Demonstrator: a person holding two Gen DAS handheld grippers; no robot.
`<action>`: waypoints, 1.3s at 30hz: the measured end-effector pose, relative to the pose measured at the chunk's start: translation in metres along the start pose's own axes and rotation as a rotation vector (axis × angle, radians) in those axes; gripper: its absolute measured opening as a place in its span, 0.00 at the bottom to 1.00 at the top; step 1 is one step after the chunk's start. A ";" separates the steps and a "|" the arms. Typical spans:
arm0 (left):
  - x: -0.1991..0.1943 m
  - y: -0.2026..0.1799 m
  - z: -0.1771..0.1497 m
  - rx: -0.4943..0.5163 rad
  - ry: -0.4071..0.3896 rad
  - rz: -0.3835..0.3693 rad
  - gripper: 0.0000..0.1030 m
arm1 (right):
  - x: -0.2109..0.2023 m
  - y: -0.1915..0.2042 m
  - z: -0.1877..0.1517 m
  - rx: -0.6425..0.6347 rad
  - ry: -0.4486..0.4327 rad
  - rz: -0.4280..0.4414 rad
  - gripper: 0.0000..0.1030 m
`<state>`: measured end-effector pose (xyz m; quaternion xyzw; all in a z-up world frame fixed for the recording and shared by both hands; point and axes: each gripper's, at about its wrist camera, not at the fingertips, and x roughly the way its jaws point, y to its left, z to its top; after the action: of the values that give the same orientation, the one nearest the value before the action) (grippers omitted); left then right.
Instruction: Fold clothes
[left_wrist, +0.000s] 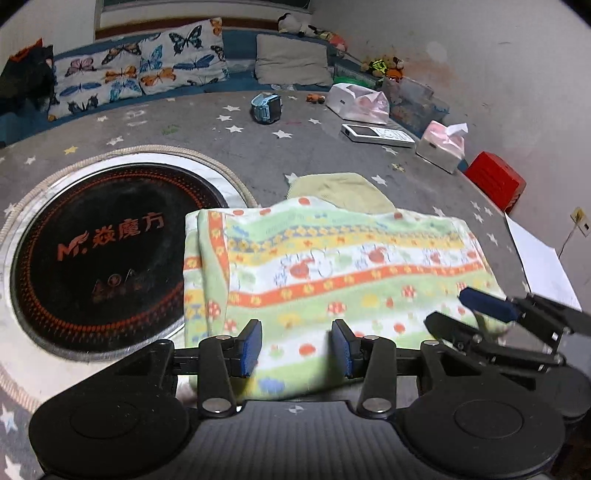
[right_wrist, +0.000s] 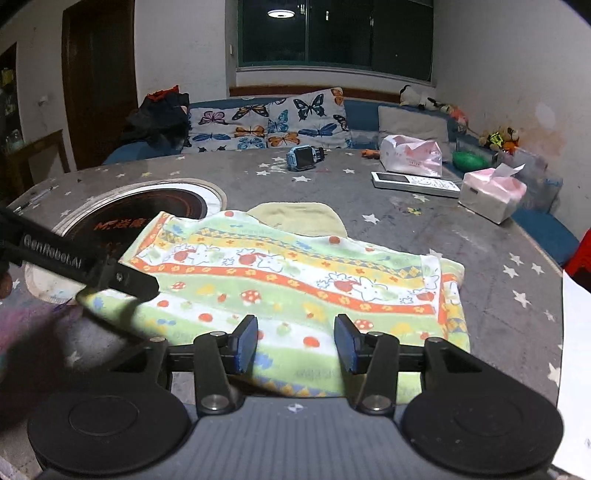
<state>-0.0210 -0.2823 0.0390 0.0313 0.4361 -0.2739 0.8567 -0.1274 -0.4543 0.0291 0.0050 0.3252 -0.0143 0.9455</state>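
A folded garment (left_wrist: 332, 266) with green, orange and yellow patterned stripes lies flat on the grey star-print table (left_wrist: 229, 158). A plain pale yellow cloth (left_wrist: 343, 192) pokes out from under its far edge. My left gripper (left_wrist: 297, 347) hangs open over the garment's near edge, with nothing between its blue pads. My right gripper (right_wrist: 297, 343) is open too, above the near edge of the garment (right_wrist: 295, 280). In the left wrist view the right gripper (left_wrist: 445, 304) sits at the garment's right corner. One of the left gripper's fingers (right_wrist: 129, 282) rests at the garment's left corner.
A round black cooktop (left_wrist: 107, 251) is set into the table left of the garment. Farther back are a blue watch (left_wrist: 266, 105), a white remote (left_wrist: 376, 134), a tissue box (left_wrist: 443, 147), a pink bag (left_wrist: 358, 103) and a red box (left_wrist: 495, 181). White paper (left_wrist: 543, 258) lies at the right edge.
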 end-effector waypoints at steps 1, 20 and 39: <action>-0.001 -0.002 -0.002 0.012 -0.005 0.010 0.50 | -0.001 0.002 0.000 0.000 -0.004 -0.001 0.46; -0.034 0.005 -0.025 -0.039 -0.059 0.026 0.56 | -0.008 0.040 -0.007 -0.020 -0.020 -0.005 0.51; -0.061 0.003 -0.059 -0.017 -0.098 0.051 0.83 | -0.046 0.051 -0.025 0.057 -0.040 -0.111 0.83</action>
<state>-0.0913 -0.2354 0.0482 0.0217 0.3947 -0.2493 0.8841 -0.1772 -0.4019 0.0376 0.0137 0.3054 -0.0759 0.9491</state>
